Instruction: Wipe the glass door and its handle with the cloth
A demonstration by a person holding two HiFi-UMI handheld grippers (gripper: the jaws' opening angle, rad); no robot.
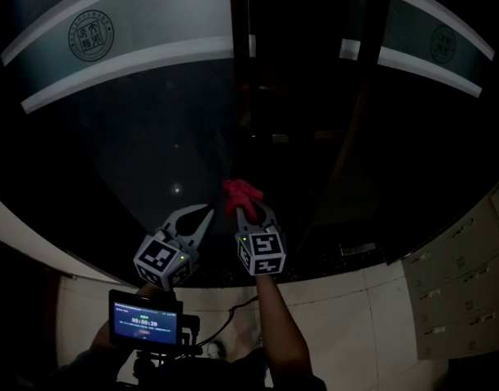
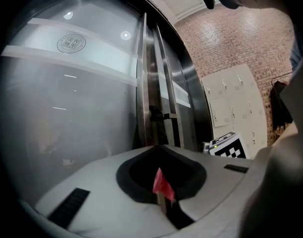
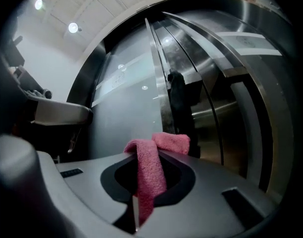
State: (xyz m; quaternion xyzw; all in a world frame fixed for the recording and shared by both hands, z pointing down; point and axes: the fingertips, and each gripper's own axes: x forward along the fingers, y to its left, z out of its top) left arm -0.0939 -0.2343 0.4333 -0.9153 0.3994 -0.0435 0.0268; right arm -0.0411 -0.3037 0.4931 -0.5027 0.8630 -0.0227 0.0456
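- Right gripper (image 1: 255, 210) pinches the cloth (image 1: 241, 191) just before the glass door (image 1: 135, 145); left gripper (image 1: 204, 215), jaws together, nips a corner.
- Wiping looks about to begin: next, press cloth against glass.

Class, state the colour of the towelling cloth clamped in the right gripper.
Pink terry cloth; shows best in the right gripper view.

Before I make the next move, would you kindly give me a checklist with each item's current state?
1. Grip of right gripper on cloth: ok, jaws shut on it.
2. Contact of cloth with glass door: cannot tell.
3. View of handle ahead of right gripper: ok.
4. Free left gripper: not ok, shut on a small red scrap.
5. Gap between the grippers: ok, apart.
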